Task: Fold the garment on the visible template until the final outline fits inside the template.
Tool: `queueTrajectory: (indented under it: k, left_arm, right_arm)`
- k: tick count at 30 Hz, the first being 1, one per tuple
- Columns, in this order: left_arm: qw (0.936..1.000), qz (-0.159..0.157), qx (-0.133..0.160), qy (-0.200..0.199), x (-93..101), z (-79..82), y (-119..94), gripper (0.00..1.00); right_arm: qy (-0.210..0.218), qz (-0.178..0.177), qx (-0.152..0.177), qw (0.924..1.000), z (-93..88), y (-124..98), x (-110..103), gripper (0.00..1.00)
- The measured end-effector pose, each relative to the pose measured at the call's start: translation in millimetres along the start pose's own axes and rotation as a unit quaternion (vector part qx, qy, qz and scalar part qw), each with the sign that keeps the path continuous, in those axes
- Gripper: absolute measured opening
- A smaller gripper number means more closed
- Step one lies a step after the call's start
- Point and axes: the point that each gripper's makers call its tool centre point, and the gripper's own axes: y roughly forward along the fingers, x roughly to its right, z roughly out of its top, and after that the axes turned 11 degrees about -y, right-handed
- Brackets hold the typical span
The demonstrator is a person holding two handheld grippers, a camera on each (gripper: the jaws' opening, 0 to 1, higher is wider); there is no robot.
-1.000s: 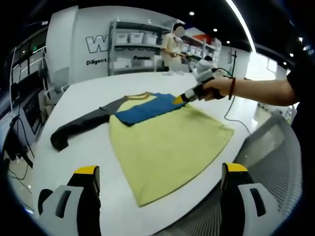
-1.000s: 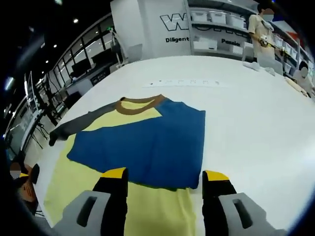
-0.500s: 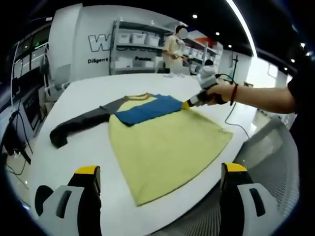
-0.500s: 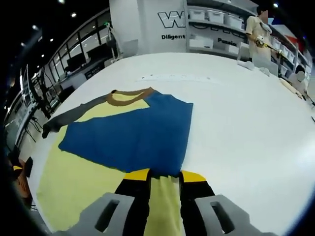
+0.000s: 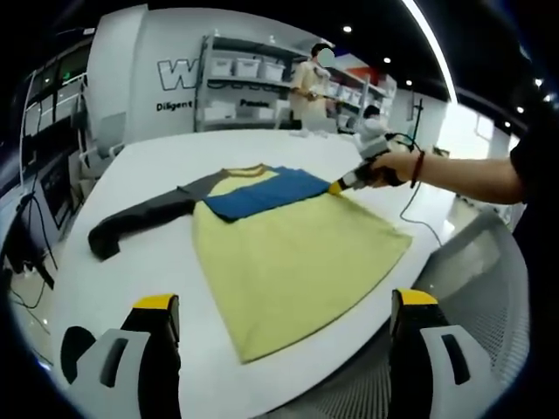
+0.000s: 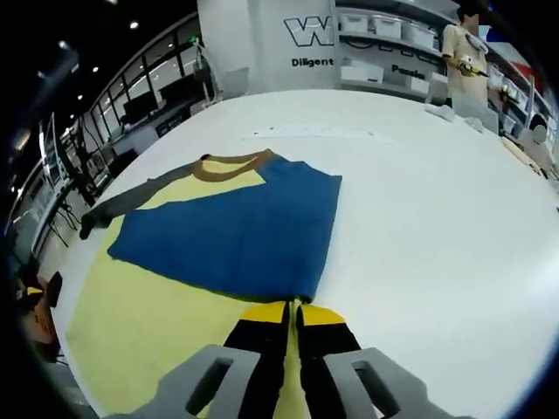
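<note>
Two grippers were in play over a white counter [image 5: 131, 175] w/ one garment on it. The garment was a yellow long-sleeve shirt [image 5: 288, 253], lying flat near the counter's centre, brown collar [image 6: 229, 166] toward 12 o'clock in the right gripper view. A blue sleeve [image 6: 240, 231] was folded across the chest, covering the upper part of the yellow body. The dark grey sleeve [image 5: 144, 218] ran out toward 9 o'clock in the left gripper view, unfolded, its cuff end well apart from the body.

The right gripper [image 6: 293, 312] sat at approx. 6 o'clock in its own view, yellow-tipped jaws pressed together on the fabric right at the lower edge of the blue sleeve, where it met the yellow. In the left gripper view the same gripper [image 5: 336, 186] showed at approx. 2 o'clock, held by a person's hand [image 5: 393, 166] w/ a red band at the wrist, touching the garment's edge beside the blue sleeve.

The left gripper [image 5: 284, 305] was spread wide, jaws at 7 and 5 o'clock of its view, holding nothing, hanging off the near counter edge, apart from the shirt hem.

Background: shelving w/ white bins [image 5: 240, 83] at 12 o'clock, a person [image 5: 310, 87] standing by it, wall lettering partly readable. No template outline could be made out on the counter.
</note>
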Motion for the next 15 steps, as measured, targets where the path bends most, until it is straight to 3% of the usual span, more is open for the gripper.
queueTrajectory:
  k: [15]
  left_arm:
    - [1.0,0.006,0.001,-0.002,-0.5,-1.3,-2.6,0.97]
  right_arm:
    - [-0.006,-0.005,-0.013,0.9999,-4.9,0.2,23.3,0.0]
